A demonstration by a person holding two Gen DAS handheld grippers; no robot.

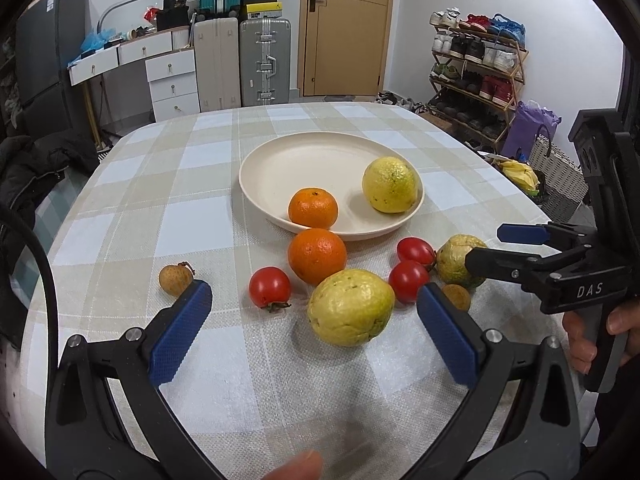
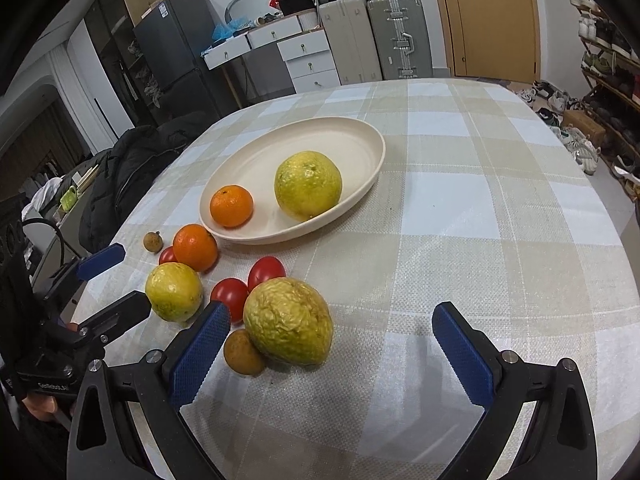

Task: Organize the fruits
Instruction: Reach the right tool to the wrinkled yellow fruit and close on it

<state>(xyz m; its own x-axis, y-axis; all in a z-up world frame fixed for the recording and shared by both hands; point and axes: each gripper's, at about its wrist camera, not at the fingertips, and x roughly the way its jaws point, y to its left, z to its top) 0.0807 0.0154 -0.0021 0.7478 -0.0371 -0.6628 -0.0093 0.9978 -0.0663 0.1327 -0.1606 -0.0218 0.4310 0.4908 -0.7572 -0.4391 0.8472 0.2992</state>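
Here, wrinkled guava just ahead between wide-open right gripper jaws; left gripper, likewise open and empty, facing smoother guava

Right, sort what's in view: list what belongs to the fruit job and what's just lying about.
Job: plate, oranges, yellow-green fruits, tomatoes, small brown fruits, left gripper, right gripper.
Lying about: suitcases, shoe rack, drawers, black jacket.
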